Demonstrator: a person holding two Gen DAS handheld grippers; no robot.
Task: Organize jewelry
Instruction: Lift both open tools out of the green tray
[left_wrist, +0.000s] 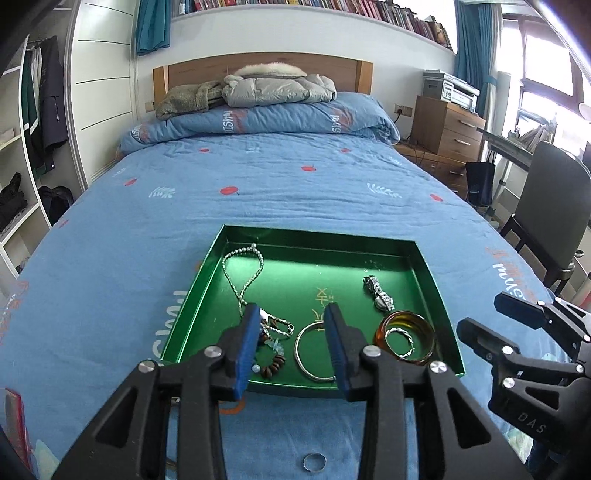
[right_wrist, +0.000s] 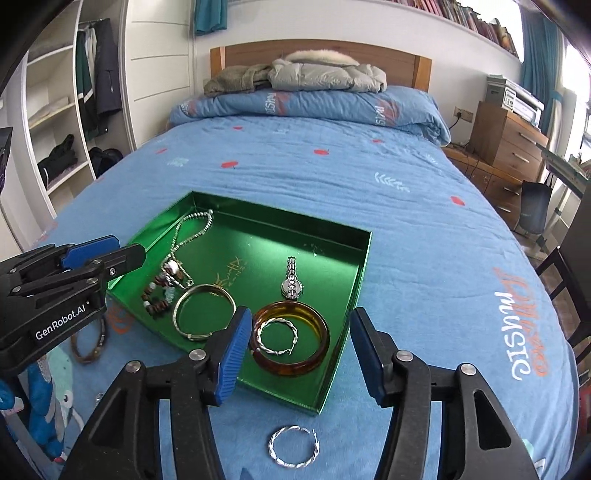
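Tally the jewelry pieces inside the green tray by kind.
Necklace: 1
Beaded bracelet: 1
Bangles: 2, silver bangle and amber bangle
Watch: 1
Twisted hoop: 1
Total: 6

Left wrist view: sits low over the foot end of the bed (left_wrist: 295, 177), looks forward along the left gripper (left_wrist: 291, 317) toward the headboard (left_wrist: 258, 70); near edge of the green tray (left_wrist: 436, 291) is close under the fingers. Right wrist view: same heading, set further right and angled slightly left, so the tray (right_wrist: 354, 295) lies left of centre, close. Each view catches the other gripper at its edge: right gripper (left_wrist: 480, 314), left gripper (right_wrist: 114, 253). Shared: tray, bed, headboard (right_wrist: 321, 55).
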